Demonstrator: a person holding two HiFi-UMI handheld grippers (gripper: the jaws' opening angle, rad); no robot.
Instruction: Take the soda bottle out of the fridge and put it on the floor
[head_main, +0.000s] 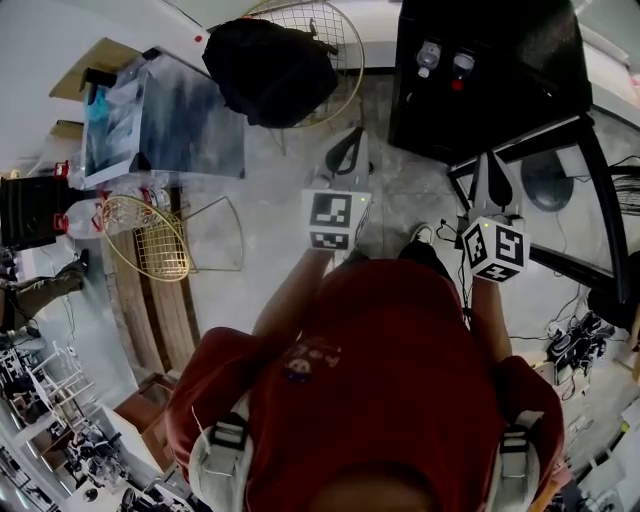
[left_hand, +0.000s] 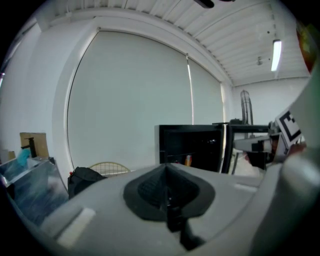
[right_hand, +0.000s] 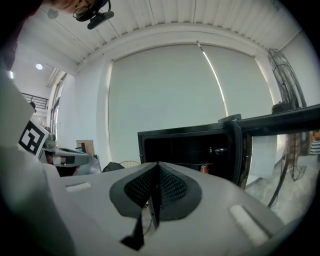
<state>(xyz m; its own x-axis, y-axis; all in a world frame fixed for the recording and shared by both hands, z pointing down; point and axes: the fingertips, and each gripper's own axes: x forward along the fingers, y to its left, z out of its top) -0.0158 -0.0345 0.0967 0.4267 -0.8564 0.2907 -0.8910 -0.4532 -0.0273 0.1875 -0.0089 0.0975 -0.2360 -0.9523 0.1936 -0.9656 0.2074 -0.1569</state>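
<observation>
**Head view.** Fridge (head_main: 500, 110), black, sits at the upper right of the frame, with its door (head_main: 590, 190) swung open toward the lower right. Inside, near the fridge's top left, two bottles stand side by side: a clear one (head_main: 428, 55) and a red-marked one (head_main: 461, 68). I cannot tell which holds the soda. Neither is on the floor (head_main: 270, 290).
- Left gripper (head_main: 347, 145) is at frame centre, short of the fridge, with nothing in it.
- Right gripper (head_main: 490, 170) is to its right, by the door edge, also carrying nothing.
- A wire chair (head_main: 335, 40) at top centre holds a black bag (head_main: 270, 65).
- A second wire chair (head_main: 150, 235) at the left has nothing on its seat.

**Left gripper view.** Left gripper (left_hand: 166, 187) has its pads pressed together with nothing between them. The fridge (left_hand: 195, 145) is right of centre, its inside dark. A small orange-red thing (left_hand: 188, 160) sits low within, too small to name. The bag (left_hand: 85, 180) is at the lower left.

**Right gripper view.** Right gripper (right_hand: 156, 192) has its pads closed on each other and grips nothing. The fridge (right_hand: 185, 147) is at centre and the door (right_hand: 270, 135) is to its right. The orange-red thing (right_hand: 204, 169) is low inside.
</observation>
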